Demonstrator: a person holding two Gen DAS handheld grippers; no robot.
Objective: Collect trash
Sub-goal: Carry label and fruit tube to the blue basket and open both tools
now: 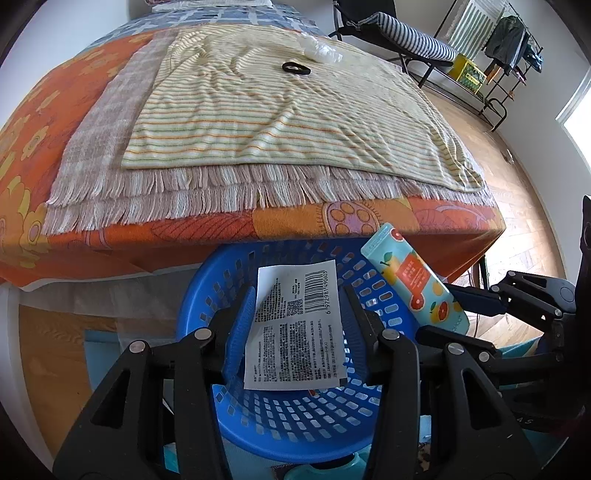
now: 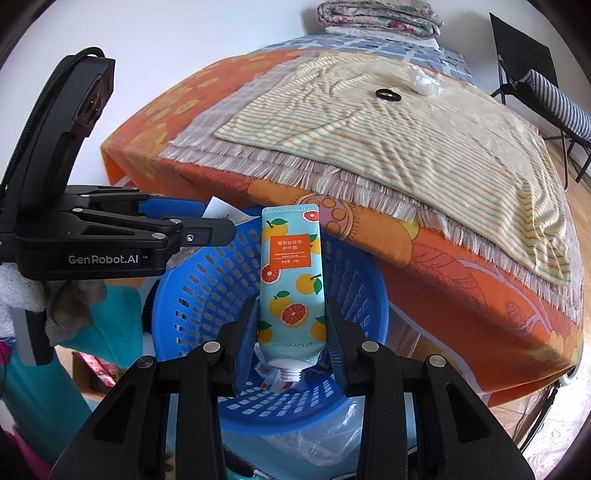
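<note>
A blue perforated basket [image 1: 295,417] [image 2: 199,295] stands below the bed's edge. My left gripper [image 1: 295,314] holds a white printed packet with a barcode [image 1: 295,328] between its fingers, over the basket. My right gripper [image 2: 291,325] is shut on a light-blue hand cream tube with orange fruit print [image 2: 291,280], upright over the basket, cap end down; the tube also shows in the left wrist view [image 1: 417,277]. A black ring [image 1: 295,68] [image 2: 387,95] and a crumpled clear plastic wrap [image 1: 321,51] [image 2: 424,83] lie far back on the striped towel [image 1: 280,110].
The bed carries an orange flower-print cover [image 2: 461,266], a fringed blanket [image 1: 110,162] and the striped towel. Folded bedding [image 2: 380,18] is stacked at the far end. A chair with a striped cushion [image 1: 406,37] and a clothes rack [image 1: 509,44] stand on the wooden floor to the right.
</note>
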